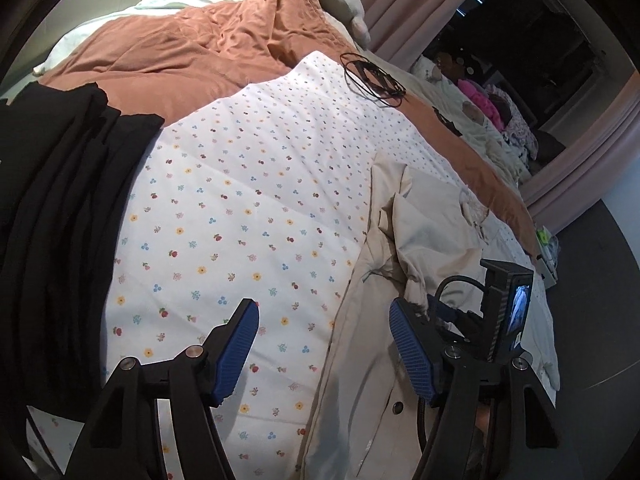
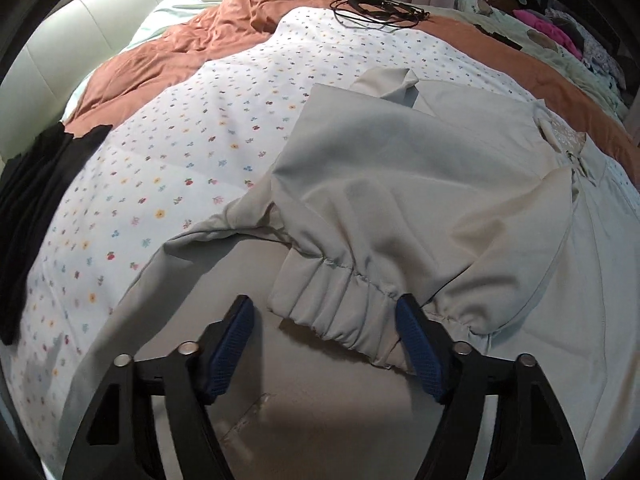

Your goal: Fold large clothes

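The beige jacket (image 2: 400,184) lies flat on the floral quilt (image 2: 180,140), filling the centre and right of the right wrist view. Its fabric looks light, soft and limp, so expect sagging when lifted. The elastic cuff (image 2: 340,296) offers the firmest hold. The right gripper (image 2: 326,344) is spread around that cuff, not pinching. The left gripper (image 1: 324,344) is spread, empty, over the jacket's edge.

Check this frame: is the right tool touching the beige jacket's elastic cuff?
Cannot tell. In the right wrist view, the right tool straddles the jacket's elastic cuff; one finger overlaps the gathered edge, but no pinch or clear gap shows.
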